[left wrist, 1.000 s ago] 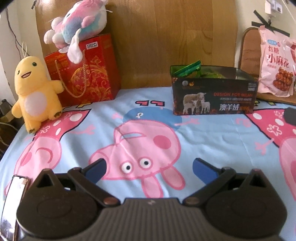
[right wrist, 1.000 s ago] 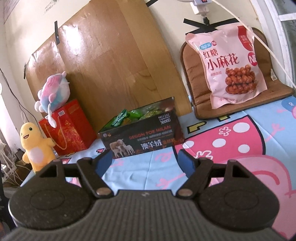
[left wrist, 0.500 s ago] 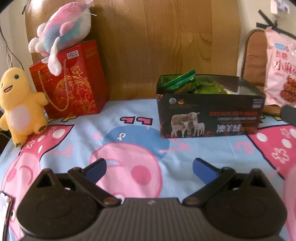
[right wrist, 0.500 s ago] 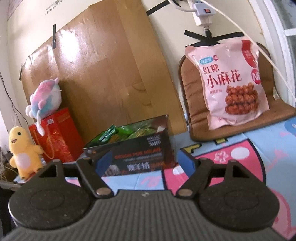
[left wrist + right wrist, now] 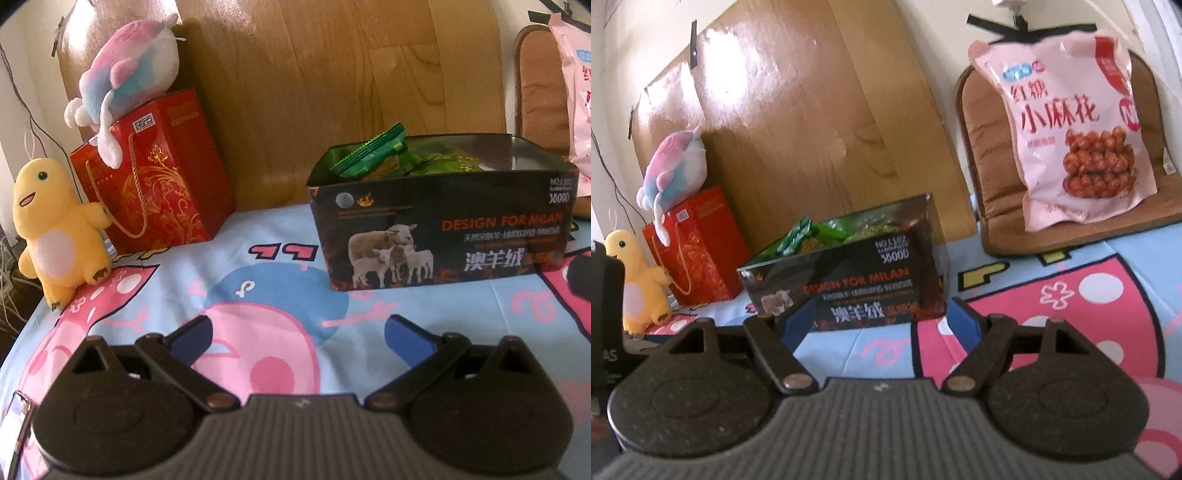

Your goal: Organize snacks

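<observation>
Ahead, bare sheet (image 5: 280,280) before box (image 5: 443,236)

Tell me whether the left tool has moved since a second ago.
Yes. The left tool has moved closer to the black box, which looks larger now, and to the red gift bag. Its jaws are open and empty.

One black box (image 5: 439,236) stands on the bed, with several green packets (image 5: 373,155) in it, too bunched to count. Left of the box: two plush toys, yellow (image 5: 59,229) and pink-blue (image 5: 129,77), and one red bag (image 5: 159,177). Right of it: one pink snack bag (image 5: 1071,129) on one brown cushion (image 5: 990,155).
</observation>
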The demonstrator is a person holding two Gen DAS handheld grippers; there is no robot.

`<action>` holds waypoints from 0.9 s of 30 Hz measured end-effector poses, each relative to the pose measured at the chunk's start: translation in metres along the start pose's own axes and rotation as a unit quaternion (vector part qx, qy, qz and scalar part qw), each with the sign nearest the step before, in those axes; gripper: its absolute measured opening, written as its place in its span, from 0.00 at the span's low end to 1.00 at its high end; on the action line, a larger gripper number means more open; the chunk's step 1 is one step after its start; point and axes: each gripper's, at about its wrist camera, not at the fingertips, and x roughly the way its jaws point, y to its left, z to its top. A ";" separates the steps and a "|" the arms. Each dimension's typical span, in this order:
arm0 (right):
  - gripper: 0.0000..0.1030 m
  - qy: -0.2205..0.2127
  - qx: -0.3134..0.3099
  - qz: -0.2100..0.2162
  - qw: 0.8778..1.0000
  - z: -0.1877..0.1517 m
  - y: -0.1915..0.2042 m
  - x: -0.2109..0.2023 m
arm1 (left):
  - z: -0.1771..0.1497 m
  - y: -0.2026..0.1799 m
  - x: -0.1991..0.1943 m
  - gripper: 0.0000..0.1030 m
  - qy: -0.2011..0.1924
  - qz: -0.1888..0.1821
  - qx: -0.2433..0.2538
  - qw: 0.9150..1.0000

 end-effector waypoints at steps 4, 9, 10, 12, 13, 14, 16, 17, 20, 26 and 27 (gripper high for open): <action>0.78 0.016 0.021 -0.003 1.000 -0.001 -0.007 0.008 | -0.004 0.000 0.003 1.00 -0.006 -0.001 -0.004 1.000; 0.78 0.024 0.042 -0.004 0.999 -0.001 -0.013 0.011 | -0.006 0.001 0.003 1.00 -0.009 0.002 -0.001 1.000; 0.78 0.024 0.041 -0.005 0.999 -0.002 -0.013 0.010 | -0.007 0.000 0.002 1.00 -0.010 0.006 0.002 1.000; 0.78 0.024 0.037 -0.005 0.999 -0.002 -0.012 0.010 | -0.008 -0.002 0.002 1.00 -0.011 0.012 0.008 1.000; 0.78 0.024 0.035 -0.005 0.999 -0.002 -0.011 0.010 | -0.008 -0.003 0.001 1.00 -0.012 0.015 0.009 1.000; 0.78 0.024 0.033 -0.005 0.999 -0.002 -0.011 0.010 | -0.008 -0.003 0.001 1.00 -0.014 0.018 0.010 1.000; 0.78 0.024 0.032 -0.004 0.999 -0.002 -0.011 0.010 | -0.008 -0.003 0.001 1.00 -0.015 0.020 0.011 1.000; 0.78 0.024 0.032 -0.004 0.999 -0.002 -0.011 0.010 | -0.008 -0.003 0.001 1.00 -0.014 0.021 0.011 1.000; 0.78 0.025 0.033 -0.002 0.999 -0.001 -0.012 0.010 | -0.008 -0.003 0.002 1.00 -0.010 0.019 0.010 1.000; 0.78 0.023 0.032 0.000 0.999 -0.002 -0.011 0.009 | -0.009 -0.003 0.001 1.00 -0.011 0.015 0.014 1.000; 0.79 0.023 0.032 0.001 0.999 -0.002 -0.011 0.009 | -0.009 -0.003 0.002 1.00 -0.010 0.015 0.013 1.000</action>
